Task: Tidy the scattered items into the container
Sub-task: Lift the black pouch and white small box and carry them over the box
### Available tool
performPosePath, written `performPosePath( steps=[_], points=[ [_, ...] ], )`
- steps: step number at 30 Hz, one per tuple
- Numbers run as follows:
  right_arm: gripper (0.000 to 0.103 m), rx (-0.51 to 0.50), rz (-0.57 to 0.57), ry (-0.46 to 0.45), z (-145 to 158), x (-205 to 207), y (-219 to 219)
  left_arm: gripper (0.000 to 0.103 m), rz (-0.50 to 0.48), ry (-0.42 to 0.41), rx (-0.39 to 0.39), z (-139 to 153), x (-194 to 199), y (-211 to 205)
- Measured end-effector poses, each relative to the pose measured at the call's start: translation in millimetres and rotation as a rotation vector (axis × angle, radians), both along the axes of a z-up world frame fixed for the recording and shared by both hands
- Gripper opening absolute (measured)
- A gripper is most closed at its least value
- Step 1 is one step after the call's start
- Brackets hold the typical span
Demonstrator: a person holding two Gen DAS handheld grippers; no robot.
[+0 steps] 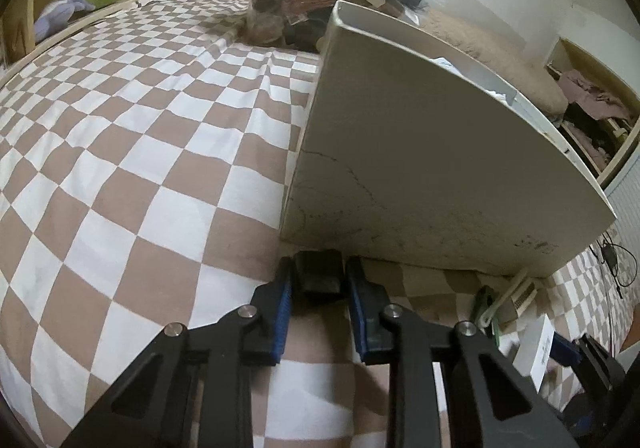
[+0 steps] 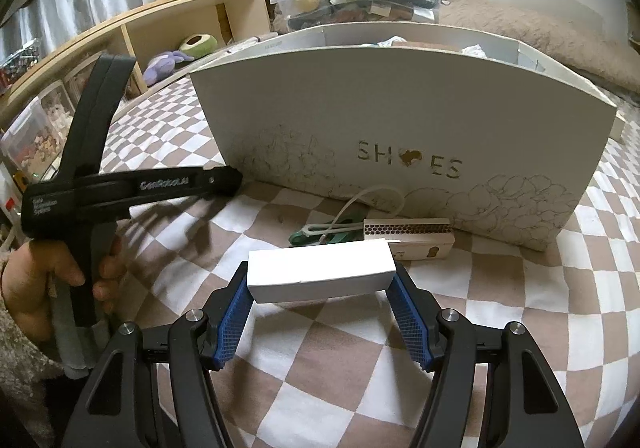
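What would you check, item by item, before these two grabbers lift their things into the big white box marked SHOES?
1. Right gripper clamped on the white box: ok, pads press both ends.
2. Left gripper shut on the small black object: ok.
3. Shoe box open at the top: ok.
4. Room inside it: cannot tell, only some paper shows over the rim.
5. Items left on the checked bedspread: not ok, matchbox and green clip remain.
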State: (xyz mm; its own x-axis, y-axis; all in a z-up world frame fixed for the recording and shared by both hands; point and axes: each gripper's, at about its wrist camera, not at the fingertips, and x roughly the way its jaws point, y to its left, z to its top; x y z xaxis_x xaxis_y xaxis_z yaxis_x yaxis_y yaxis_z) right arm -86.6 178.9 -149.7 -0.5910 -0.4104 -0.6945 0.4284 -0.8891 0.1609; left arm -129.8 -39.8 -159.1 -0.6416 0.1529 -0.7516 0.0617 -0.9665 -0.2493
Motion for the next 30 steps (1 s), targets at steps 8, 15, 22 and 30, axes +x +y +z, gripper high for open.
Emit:
performPosePath(
  steps=[8, 15, 22, 30],
  points=[
    [0.067, -0.020, -0.008, 0.017, 8, -1, 4, 0.024, -0.060, 0.061, -0.062, 17, 16, 15],
    [0.067, -0.060, -0.013, 0.050, 23, 2, 10, 0.024, -0.103, 0.117, -0.082, 32, 26, 22],
    [0.067, -0.121, -0.031, 0.067, 38, 0, 23, 0.024, -0.138, 0.190, -0.053, 56, 32, 27],
    [0.067, -0.104, -0.040, 0.123, 62, 3, 29, 0.024, -0.175, 0.257, -0.026, 82, 38, 35]
  ],
)
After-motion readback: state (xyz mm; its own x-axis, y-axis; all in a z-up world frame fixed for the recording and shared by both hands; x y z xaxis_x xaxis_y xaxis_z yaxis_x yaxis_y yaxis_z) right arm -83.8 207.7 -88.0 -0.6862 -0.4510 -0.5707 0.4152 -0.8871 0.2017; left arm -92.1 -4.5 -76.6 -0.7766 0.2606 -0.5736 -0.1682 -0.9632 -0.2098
